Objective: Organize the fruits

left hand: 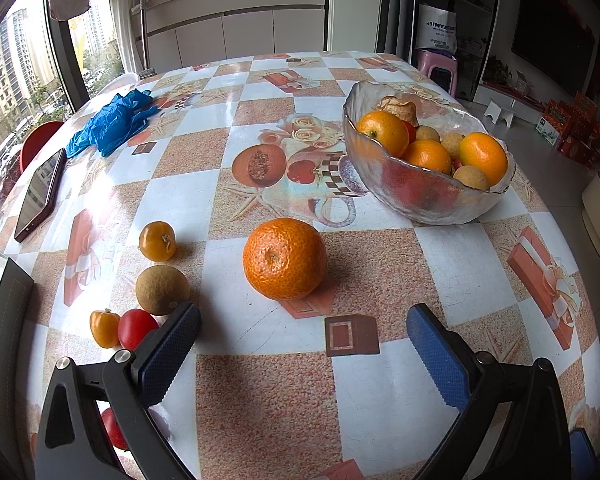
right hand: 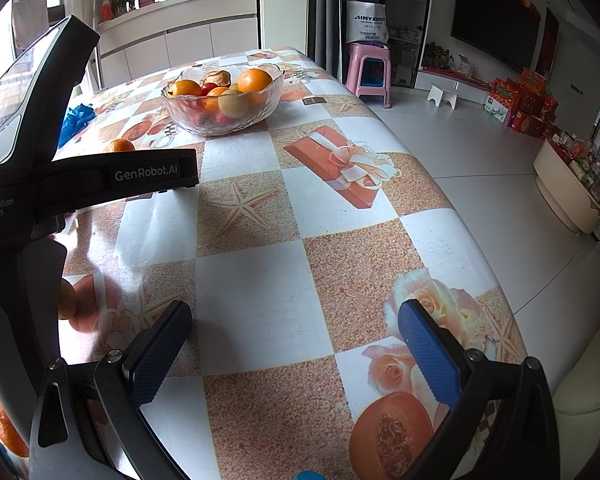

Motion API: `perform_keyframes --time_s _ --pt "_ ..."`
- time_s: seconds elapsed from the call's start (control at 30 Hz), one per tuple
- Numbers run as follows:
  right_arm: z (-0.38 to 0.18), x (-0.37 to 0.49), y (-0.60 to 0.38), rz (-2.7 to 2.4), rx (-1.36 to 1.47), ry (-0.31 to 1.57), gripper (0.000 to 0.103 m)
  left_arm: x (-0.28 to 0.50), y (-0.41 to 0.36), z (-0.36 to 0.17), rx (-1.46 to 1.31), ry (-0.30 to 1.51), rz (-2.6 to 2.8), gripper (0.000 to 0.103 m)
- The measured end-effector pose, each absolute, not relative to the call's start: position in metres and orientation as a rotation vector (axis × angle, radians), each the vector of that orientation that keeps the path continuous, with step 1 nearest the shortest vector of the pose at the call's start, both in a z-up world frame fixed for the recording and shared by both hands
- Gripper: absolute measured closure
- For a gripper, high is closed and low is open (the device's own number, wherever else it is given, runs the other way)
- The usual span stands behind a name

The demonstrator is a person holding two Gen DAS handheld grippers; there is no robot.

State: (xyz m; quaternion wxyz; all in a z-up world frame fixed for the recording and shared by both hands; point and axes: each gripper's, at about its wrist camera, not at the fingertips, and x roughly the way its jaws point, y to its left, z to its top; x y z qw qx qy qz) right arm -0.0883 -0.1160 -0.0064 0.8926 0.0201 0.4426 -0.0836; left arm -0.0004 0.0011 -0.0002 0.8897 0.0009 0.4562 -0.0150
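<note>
A large orange (left hand: 284,258) lies on the table just beyond my open, empty left gripper (left hand: 303,326). To its left lie a small orange fruit (left hand: 157,241), a brown longan-like fruit (left hand: 162,290), another small orange fruit (left hand: 104,328) and a red tomato (left hand: 136,328) by the left finger. A glass bowl (left hand: 428,196) holding oranges and small fruits stands at the right; it also shows far back in the right wrist view (right hand: 220,120). My right gripper (right hand: 294,322) is open and empty above bare tablecloth. The left gripper's body (right hand: 80,176) fills the left side of that view.
A phone (left hand: 40,194) and blue gloves (left hand: 112,124) lie at the table's far left. The table edge (right hand: 440,184) drops off to the right onto the floor, with a pink stool (right hand: 368,68) beyond. A red fruit (left hand: 114,428) sits under the left gripper.
</note>
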Motion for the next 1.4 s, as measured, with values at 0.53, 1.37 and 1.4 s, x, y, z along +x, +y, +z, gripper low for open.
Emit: perform_keyframes --time_s 0.53,1.37,1.4 --pt "-0.006 -0.089 -0.116 -0.173 0.042 0.917 0.0 0.0 0.001 0.0 0.002 0.947 -0.031 0.0" --pt "-0.006 -0.089 -0.116 -0.171 0.043 0.916 0.0 -0.013 0.013 0.023 0.027 0.938 -0.106 0.0" --pt "-0.006 -0.089 -0.116 -0.171 0.043 0.916 0.0 -0.022 0.015 0.035 0.028 0.9 -0.121 0.0"
